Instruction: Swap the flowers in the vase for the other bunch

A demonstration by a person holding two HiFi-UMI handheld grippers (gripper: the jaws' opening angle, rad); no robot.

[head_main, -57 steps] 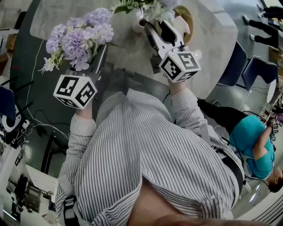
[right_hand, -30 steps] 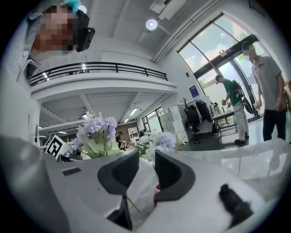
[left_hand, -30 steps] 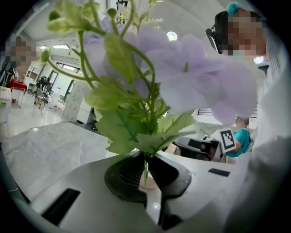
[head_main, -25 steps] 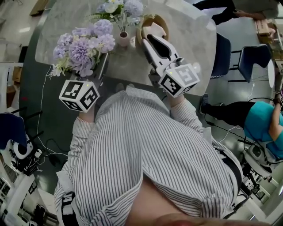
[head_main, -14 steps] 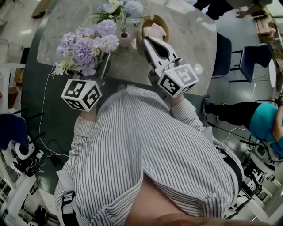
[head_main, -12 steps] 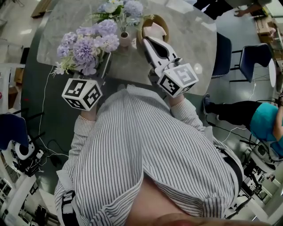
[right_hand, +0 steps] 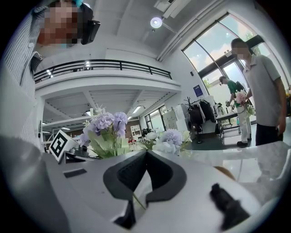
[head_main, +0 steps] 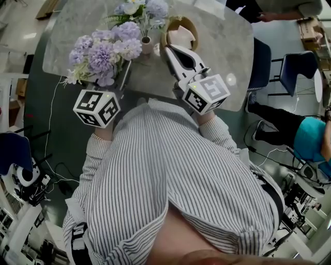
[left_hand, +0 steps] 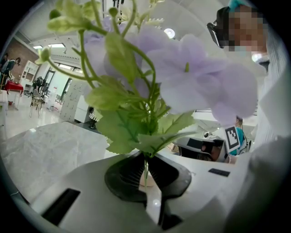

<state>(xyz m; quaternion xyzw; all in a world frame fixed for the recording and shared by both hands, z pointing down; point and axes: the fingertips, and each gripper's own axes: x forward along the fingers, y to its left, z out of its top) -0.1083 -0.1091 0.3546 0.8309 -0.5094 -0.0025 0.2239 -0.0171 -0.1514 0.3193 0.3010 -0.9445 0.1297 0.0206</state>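
Right gripper jaws have just pressed together empty, the vase ahead still holds its old flowers, and left gripper jaws pinch the other bunch.

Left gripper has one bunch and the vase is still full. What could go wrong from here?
1. The left gripper pinches the purple bunch by a thin stem, so it may swivel or slip out.
2. The small vase holds its flowers and looks top-heavy. The right gripper, whose jaws have just closed on nothing, sits beside it and could tip it.
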